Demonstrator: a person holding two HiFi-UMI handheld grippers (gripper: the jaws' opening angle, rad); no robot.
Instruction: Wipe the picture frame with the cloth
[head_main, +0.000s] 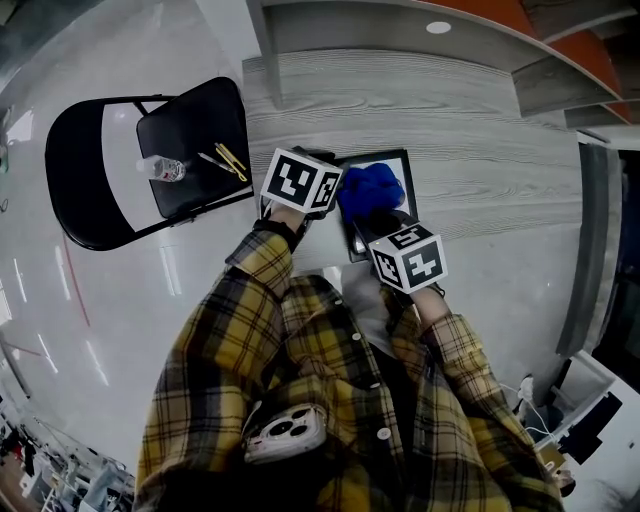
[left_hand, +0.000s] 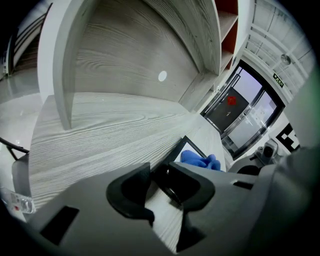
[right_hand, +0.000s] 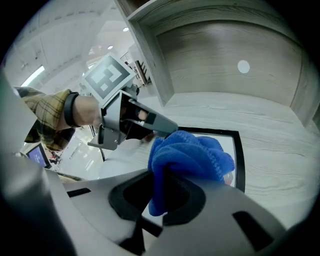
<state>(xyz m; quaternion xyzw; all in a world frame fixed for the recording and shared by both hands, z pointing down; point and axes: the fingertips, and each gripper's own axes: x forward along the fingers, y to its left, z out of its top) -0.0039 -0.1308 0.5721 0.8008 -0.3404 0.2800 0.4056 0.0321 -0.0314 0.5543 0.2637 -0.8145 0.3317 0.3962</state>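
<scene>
A black picture frame (head_main: 408, 180) with a white face lies flat on the grey wood-grain shelf (head_main: 480, 150). My right gripper (right_hand: 159, 197) is shut on a bunched blue cloth (right_hand: 192, 152), which rests on the frame's white face (right_hand: 227, 145). In the head view the cloth (head_main: 372, 187) covers the frame's left half. My left gripper (left_hand: 159, 186) is shut on the frame's dark left edge (left_hand: 172, 155), near its corner. The right gripper view shows the left gripper's fingers (right_hand: 157, 125) at that corner, just beside the cloth.
A black folding chair (head_main: 95, 190) stands to the left, with a water bottle (head_main: 162, 168) and yellow pens (head_main: 231, 160) on its seat. An upright shelf panel (left_hand: 60, 65) rises behind the frame. Glass doors (left_hand: 235, 115) lie to the right.
</scene>
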